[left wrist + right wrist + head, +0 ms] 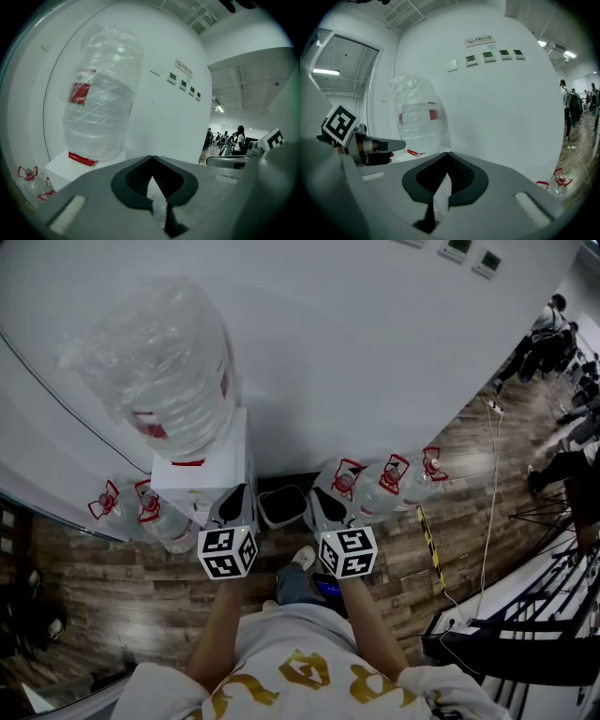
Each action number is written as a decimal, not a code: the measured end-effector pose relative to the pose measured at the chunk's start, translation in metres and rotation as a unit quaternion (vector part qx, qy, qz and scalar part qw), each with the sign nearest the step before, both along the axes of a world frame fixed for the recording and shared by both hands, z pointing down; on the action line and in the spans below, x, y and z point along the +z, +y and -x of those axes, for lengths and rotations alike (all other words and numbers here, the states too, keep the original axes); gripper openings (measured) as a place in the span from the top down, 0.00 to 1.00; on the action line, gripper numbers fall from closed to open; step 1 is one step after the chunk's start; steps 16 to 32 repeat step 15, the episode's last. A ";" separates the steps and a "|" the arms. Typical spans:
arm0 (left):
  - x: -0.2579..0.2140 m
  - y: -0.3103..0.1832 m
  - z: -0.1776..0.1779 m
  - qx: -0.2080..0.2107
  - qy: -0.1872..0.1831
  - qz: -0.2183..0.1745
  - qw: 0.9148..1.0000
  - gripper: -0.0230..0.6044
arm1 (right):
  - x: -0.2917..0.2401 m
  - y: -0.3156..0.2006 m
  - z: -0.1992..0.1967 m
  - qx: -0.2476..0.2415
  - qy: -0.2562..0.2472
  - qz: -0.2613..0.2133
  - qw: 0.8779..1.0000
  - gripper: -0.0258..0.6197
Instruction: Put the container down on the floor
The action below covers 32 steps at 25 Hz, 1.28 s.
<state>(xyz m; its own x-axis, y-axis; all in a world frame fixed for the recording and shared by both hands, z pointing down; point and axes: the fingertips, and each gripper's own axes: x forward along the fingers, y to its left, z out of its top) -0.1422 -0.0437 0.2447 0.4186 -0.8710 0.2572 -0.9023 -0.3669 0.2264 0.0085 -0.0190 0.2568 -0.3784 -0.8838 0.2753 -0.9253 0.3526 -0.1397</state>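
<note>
White wall (506, 117), sign (480, 41) unreadable, red-labelled bottle (101, 93), left hand-held gripper (151, 158) and right hand-held gripper (447, 153) closed, empty

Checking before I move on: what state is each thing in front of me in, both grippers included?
Left gripper: shut, empty.
Right gripper: shut, empty.
Container: upright on the floor, open-topped, not held.
Jug: inverted on the dispenser, wrapped in film.
Dispenser: upright against the wall.
Bottles: on the floor by the wall, capped.
</note>
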 end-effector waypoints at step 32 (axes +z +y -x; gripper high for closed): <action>-0.006 0.019 0.005 -0.001 -0.017 -0.024 1.000 0.96 | -0.003 0.017 0.003 0.007 0.000 -0.005 1.000 0.92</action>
